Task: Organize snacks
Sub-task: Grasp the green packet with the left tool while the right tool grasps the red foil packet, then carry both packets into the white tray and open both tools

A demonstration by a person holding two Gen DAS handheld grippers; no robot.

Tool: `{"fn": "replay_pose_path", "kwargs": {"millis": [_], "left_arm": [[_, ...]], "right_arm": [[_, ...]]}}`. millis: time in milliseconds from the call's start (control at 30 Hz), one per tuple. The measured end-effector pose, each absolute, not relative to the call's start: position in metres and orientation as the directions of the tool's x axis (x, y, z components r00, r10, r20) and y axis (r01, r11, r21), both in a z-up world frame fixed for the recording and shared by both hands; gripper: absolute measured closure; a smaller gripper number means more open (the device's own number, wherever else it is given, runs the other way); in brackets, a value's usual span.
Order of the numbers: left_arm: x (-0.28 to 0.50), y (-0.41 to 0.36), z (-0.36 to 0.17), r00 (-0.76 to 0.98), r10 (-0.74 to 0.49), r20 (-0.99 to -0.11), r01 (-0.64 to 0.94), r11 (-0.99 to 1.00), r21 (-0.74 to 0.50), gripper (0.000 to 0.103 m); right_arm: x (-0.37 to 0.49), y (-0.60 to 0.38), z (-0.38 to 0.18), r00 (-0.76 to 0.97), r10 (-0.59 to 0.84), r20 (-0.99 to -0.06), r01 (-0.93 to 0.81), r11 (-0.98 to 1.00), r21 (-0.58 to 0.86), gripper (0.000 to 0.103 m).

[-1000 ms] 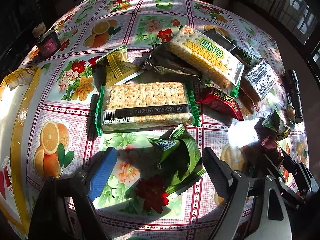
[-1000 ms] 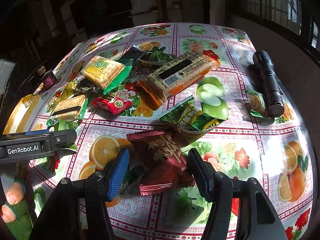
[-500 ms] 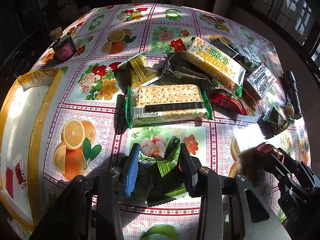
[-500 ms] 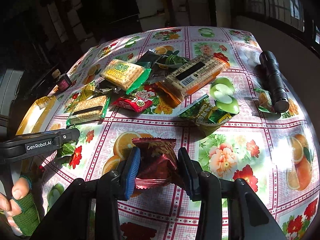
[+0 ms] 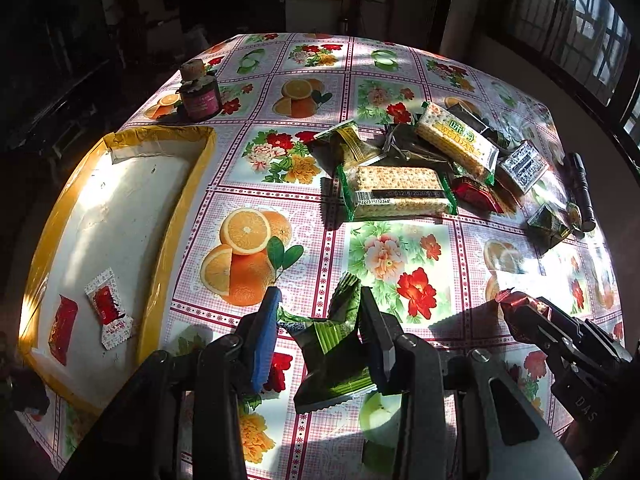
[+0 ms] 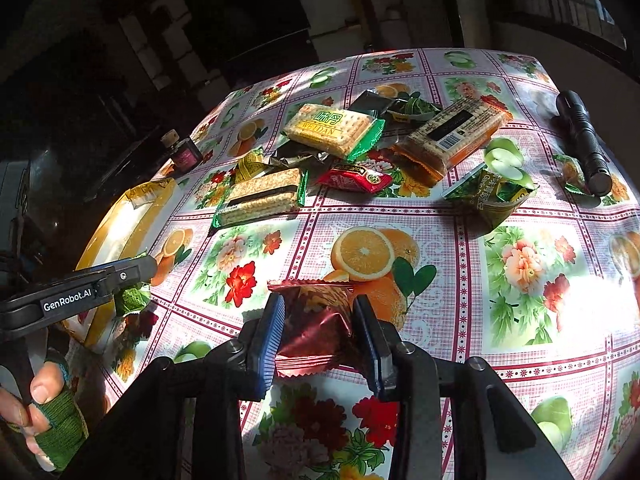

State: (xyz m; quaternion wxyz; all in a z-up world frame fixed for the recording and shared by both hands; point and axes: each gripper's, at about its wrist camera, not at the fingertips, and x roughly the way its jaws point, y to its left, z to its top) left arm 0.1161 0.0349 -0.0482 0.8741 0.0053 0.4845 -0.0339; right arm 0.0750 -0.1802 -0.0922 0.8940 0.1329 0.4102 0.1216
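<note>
Left hand-held gripper (image 5: 318, 340): clamped on a green snack wrapper (image 5: 334, 356), crumpled between blue pad and black pad, lifted clear of the worktop (image 5: 400, 80). Jaws closed onto it within the past second. Right hand-held gripper (image 6: 318, 334): pinching a dark red foil packet (image 6: 314, 328), its serrated top edge poking out above the pads; jaws just drawn in tighter on it.

Near the worktop's left edge: a shallow white tray with yellow rim (image 5: 188, 208), holding two small red sachets (image 5: 108, 308). Beyond the tray's far corner: a small dark jar (image 5: 200, 94) with a cork-like stopper.

Toward the far right of the worktop, in a loose pile: a green-edged cracker pack with barcode (image 5: 396, 196), a second cracker pack marked WEIDAN (image 5: 456, 142) lying partly on dark wrappers, a small yellow-green packet (image 5: 352, 144), a red candy packet (image 5: 476, 194), and an orange-wrapped cracker pack (image 6: 452, 136). Just beside the pile, nearer the right edge: a green foil bag (image 6: 490, 196). Along the right edge: a black flashlight (image 6: 584, 140), with another small green wrapper (image 6: 572, 174) touching it.

At the lower left of the right wrist view: fingers (image 6: 42, 390) in a green fingerless glove, wrapped round the left handle.
</note>
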Motion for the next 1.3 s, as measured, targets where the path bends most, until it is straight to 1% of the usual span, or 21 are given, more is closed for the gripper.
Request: {"fn": "replay_pose_path", "kwargs": {"millis": [200,333,567,1033,1300], "left_arm": [[0.107,0.05,-0.045,0.537,-0.014,-0.843,0.029,1.0,0.002,0.066],[0.1,0.063,-0.038,0.558,0.032,-0.829,-0.002,0.999,0.037,0.066],[0.092,0.089,-0.028,0.58,0.074,-0.811,-0.058,0.997,0.05,0.066],[0.095,0.142,-0.026,0.586,0.129,-0.8,-0.16,0.986,0.041,0.066],[0.096,0.162,-0.03,0.574,0.147,-0.805,-0.194,0.98,0.041,0.066]], "right_arm": [[0.072,-0.155,-0.082,0.633,0.368,-0.681,-0.161,0.923,0.349,0.065],[0.074,-0.145,-0.076,0.629,0.407,-0.663,-0.176,0.905,0.388,0.065],[0.079,-0.121,-0.065,0.613,0.484,-0.625,-0.215,0.863,0.457,0.065],[0.091,-0.057,-0.046,0.58,0.55,-0.6,-0.331,0.833,0.443,0.065],[0.098,-0.041,-0.047,0.562,0.564,-0.605,-0.352,0.825,0.442,0.065]]}}
